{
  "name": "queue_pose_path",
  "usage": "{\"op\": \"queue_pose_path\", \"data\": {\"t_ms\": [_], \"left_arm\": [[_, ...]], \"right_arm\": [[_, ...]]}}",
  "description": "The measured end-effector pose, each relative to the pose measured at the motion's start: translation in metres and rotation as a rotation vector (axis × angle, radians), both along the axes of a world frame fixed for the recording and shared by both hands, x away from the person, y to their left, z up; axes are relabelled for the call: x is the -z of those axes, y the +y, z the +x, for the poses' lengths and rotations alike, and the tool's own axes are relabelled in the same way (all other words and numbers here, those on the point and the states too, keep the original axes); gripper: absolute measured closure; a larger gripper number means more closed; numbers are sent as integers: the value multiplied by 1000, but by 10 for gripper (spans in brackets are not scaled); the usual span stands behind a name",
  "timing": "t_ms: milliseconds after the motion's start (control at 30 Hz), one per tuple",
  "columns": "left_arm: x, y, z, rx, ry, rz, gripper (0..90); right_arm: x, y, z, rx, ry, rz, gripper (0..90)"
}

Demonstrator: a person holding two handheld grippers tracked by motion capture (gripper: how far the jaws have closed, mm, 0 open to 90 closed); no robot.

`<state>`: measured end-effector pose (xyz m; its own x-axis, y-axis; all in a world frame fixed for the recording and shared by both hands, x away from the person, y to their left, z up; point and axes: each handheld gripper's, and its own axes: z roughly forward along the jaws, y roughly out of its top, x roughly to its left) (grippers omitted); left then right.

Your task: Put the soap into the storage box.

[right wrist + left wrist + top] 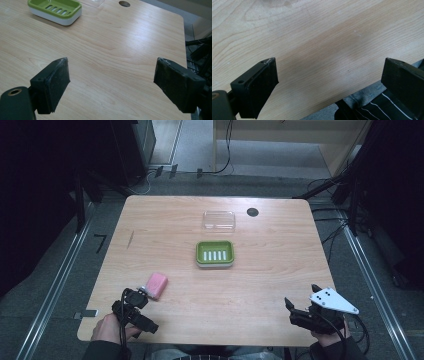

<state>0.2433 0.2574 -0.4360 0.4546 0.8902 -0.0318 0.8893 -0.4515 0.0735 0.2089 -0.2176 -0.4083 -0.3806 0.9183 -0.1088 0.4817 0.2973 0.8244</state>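
So far nothing placed: pink soap bar (157, 285) lies on the worktop (260, 270) well short of the green soap dish (215, 253), left claw (141, 296) wide open, empty, just beside it; right claw (111, 82) likewise gaping, idle.

The left gripper (134, 307) sits low at the near left, gripped by the person's left hand (107, 329), its jaws spread wide with nothing between them. The right gripper (300, 312) sits at the near right in the right hand (330, 336), its jaws likewise wide apart and empty, pointing forward and left.
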Motion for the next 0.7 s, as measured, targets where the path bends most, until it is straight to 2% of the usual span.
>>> {"op": "queue_pose_path", "data": {"t_ms": [467,700], "left_arm": [[0,0,-1,14,5,-5,11],[-1,-2,2,24,-11,-3,11]], "right_arm": [[0,1,0,-3,-1,0,135],[0,-1,-1,0,0,3,135]]}}
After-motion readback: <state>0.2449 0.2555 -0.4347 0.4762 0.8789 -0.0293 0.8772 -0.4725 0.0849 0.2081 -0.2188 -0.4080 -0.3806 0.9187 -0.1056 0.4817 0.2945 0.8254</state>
